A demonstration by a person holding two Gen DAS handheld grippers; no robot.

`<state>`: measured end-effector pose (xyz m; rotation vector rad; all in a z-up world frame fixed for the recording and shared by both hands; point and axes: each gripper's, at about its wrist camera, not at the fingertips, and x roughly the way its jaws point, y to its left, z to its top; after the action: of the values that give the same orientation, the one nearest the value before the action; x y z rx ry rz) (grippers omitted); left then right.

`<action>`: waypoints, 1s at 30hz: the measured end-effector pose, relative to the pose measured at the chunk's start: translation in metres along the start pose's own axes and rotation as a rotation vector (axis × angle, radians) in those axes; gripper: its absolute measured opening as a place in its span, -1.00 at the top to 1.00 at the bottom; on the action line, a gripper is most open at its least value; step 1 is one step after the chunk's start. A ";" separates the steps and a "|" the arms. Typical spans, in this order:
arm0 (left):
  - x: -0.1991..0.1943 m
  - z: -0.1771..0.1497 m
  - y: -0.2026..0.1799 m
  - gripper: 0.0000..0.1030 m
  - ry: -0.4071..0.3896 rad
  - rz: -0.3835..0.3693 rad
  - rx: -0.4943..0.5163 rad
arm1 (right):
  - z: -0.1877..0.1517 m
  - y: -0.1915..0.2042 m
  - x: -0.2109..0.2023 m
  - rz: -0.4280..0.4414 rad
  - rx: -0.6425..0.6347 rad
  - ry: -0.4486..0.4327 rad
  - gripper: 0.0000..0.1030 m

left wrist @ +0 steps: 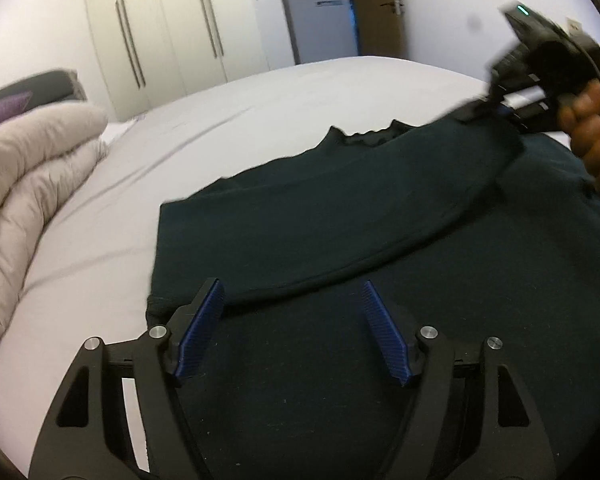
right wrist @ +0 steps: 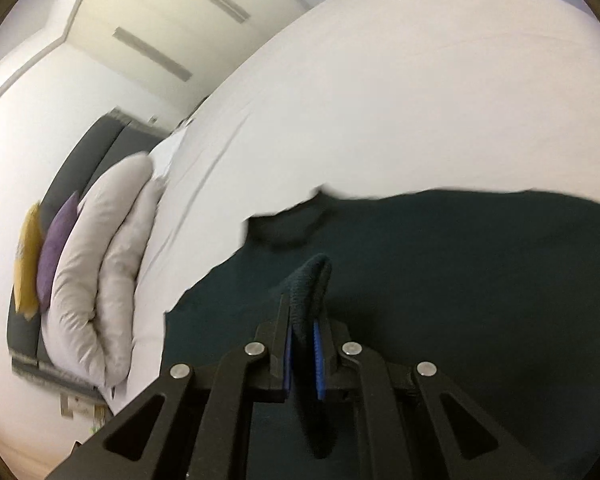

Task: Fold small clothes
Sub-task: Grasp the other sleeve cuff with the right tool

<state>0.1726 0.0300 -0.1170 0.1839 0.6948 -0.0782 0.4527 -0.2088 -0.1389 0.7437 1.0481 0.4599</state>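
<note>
A dark green top [left wrist: 340, 220] lies spread on the white bed [left wrist: 220, 128], neck opening toward the far side. My left gripper [left wrist: 292, 300] is open and empty, hovering over the top's near left part, where a sleeve lies folded across the body. My right gripper [right wrist: 304, 320] is shut on a ribbed cuff [right wrist: 310, 280] of the top and holds it above the top's body [right wrist: 460, 280]. In the left wrist view the right gripper [left wrist: 496, 110] grips the cloth at the far right, beside the collar [left wrist: 364, 136].
A folded beige duvet [left wrist: 28, 184] lies at the bed's left, also in the right wrist view [right wrist: 100, 264]. Purple [right wrist: 56, 248] and yellow [right wrist: 28, 260] cushions lean on a dark headboard. Wardrobe doors [left wrist: 160, 32] and a room door stand beyond the bed.
</note>
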 end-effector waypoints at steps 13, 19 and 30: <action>-0.014 0.036 0.056 -0.37 -0.069 0.042 -0.167 | -0.009 -0.049 0.013 -0.042 0.068 0.025 0.75; 0.040 0.085 0.073 0.06 0.017 0.076 -0.208 | -0.016 -0.034 0.013 -0.022 0.049 0.077 0.19; 0.115 0.059 0.103 0.32 0.182 0.099 -0.213 | -0.021 -0.041 0.008 -0.108 -0.019 0.095 0.82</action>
<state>0.3118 0.1187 -0.1320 0.0210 0.8687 0.1085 0.4370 -0.2238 -0.1806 0.6500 1.1652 0.4146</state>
